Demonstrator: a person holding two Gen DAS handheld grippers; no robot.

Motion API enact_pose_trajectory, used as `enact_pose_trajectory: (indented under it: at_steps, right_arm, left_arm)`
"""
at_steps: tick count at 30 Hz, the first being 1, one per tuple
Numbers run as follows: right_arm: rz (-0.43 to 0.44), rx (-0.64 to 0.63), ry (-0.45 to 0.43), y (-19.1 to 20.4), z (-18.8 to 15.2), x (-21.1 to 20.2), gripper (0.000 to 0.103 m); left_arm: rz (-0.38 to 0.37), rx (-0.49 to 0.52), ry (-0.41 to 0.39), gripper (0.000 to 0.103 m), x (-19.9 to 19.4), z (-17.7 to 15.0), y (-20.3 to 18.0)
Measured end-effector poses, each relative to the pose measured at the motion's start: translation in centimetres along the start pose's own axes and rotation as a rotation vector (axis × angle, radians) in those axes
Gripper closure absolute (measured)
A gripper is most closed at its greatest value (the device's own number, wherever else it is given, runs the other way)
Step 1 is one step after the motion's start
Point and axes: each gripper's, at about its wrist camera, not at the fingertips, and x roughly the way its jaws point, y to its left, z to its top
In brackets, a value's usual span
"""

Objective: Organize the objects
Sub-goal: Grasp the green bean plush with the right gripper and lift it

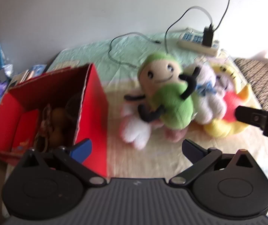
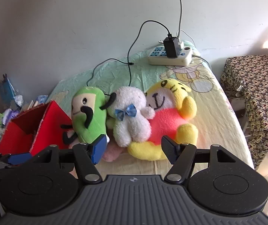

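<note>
The left tool hangs low over the bed, its camera looking forward and down along its two fingers; the jaws stand wide apart with nothing between them, the blue-padded finger over the near corner of the red box and the dark finger over bare sheet; this view is blurred. The right tool is held just as low and level, close in front of the toys; its jaws are spread too and grip nothing; its blue pad sits before the foot of the green plush, its black pad before the yellow plush; in the left view one of its black fingers comes in from the right edge, over the yellow toy's red belly.

Three soft toys lie in a row on the bed, touching one another: the green one nearest the box, a white plush dog with a blue bow in the middle, the yellow one with its red front on the far side; a pink and white plush lies partly under the green one. The red box stands open beside them, with brownish things inside that are too dim to name. A power strip with a black charger and cables rests at the far end of the bed, against the wall.
</note>
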Motion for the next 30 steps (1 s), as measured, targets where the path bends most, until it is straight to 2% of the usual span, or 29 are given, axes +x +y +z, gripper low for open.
enact_pose_trajectory:
  at_steps: [3,7,10,14,17,22,26,27,30]
  right_arm:
    - [0.072,0.037,0.006,-0.1,0.9,0.5,0.042]
    - [0.169,0.083,0.026,-0.2,2.1,1.8,0.046]
    - [0.239,0.128,0.055,-0.4,3.0,3.3,0.046]
    - [0.3,0.174,0.108,-0.5,3.6,5.6,0.045]
    - [0.32,0.194,0.149,-0.3,3.6,7.3,0.045]
    - [0.34,0.213,0.191,-0.1,3.6,9.2,0.046]
    - [0.355,0.227,0.223,-0.1,3.5,10.3,0.046]
    - [0.365,0.231,0.228,-0.2,3.4,10.4,0.05]
    - [0.373,0.224,0.22,-0.1,3.4,10.0,0.052]
  left_arm:
    - [-0.091,-0.004,-0.012,0.001,0.0,1.0,0.5]
    - [-0.176,-0.004,-0.057,0.001,0.4,2.1,0.3]
    - [-0.263,-0.041,-0.045,0.002,1.4,2.8,0.6]
    - [-0.337,-0.097,0.005,0.005,3.0,3.6,1.2]
    - [-0.343,-0.12,0.029,0.007,4.2,3.8,1.5]
    - [-0.359,-0.121,0.068,0.025,5.9,4.3,1.7]
    - [-0.382,-0.108,0.089,0.03,7.1,4.3,1.4]
    - [-0.379,-0.104,0.087,0.031,7.2,4.2,1.3]
    - [-0.385,-0.101,0.082,0.035,7.1,4.4,1.1]
